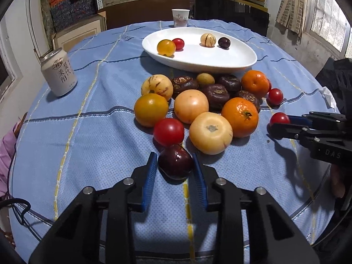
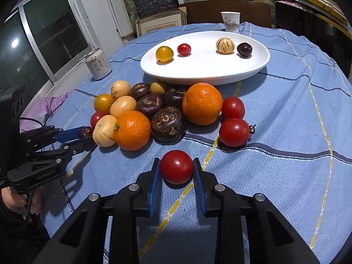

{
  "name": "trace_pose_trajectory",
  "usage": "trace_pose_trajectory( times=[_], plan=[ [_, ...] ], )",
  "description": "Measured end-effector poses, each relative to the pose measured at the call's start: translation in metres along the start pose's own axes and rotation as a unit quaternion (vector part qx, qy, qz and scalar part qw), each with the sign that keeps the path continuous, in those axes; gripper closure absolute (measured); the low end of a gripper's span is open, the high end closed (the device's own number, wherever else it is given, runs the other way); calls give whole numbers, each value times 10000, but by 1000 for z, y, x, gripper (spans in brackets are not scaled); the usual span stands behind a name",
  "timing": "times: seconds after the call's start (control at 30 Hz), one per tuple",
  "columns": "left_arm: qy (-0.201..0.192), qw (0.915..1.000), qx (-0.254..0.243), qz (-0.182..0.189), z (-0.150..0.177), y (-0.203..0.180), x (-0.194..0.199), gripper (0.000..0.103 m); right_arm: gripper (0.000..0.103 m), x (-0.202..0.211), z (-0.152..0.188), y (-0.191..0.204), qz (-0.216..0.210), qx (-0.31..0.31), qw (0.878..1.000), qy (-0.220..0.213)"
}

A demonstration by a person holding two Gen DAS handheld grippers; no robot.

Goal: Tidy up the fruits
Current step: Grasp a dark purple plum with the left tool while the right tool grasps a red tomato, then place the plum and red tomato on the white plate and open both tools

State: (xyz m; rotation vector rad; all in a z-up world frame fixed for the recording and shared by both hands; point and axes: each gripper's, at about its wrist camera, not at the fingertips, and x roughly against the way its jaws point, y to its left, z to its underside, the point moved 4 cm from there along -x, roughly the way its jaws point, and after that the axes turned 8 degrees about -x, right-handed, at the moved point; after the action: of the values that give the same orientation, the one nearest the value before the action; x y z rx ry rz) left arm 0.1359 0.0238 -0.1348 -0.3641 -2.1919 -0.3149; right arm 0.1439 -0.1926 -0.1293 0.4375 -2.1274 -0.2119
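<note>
Left wrist view, L to R: drink can (image 1: 59, 72) upper left on the blue-cloth bench (image 1: 88, 154). White plate (image 1: 231, 59) top centre w/ 4 small fruits: yellow, red, striped cream, dark. Fruit pile (image 1: 198, 105) mid-frame, just in front of the plate. Left gripper (image 1: 175, 165) bottom centre, jaws clamped on a dark plum (image 1: 175, 161) resting on the cloth at the pile's near edge. Right gripper (image 1: 280, 124) enters at right edge.

Right wrist view: left gripper at left edge, can upper left, pile centre-left, plate top centre. Right gripper bottom centre, jaws clamped on a red tomato (image 2: 176, 166) on the cloth, two more tomatoes (image 2: 234, 132) to its upper right.
</note>
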Motion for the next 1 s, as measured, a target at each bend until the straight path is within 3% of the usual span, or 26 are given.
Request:
trace_pose_trajectory(
  times=[0.63,1.0],
  plan=[
    [-125,9998,-111,111,0,-7,5,75,73,1,0,-2,-96,-93,9999,-4],
    [-613,9975,57,340,-13,-4,49,74,73,9,-1,-3,-240,-141,9994,-206]
  ],
)
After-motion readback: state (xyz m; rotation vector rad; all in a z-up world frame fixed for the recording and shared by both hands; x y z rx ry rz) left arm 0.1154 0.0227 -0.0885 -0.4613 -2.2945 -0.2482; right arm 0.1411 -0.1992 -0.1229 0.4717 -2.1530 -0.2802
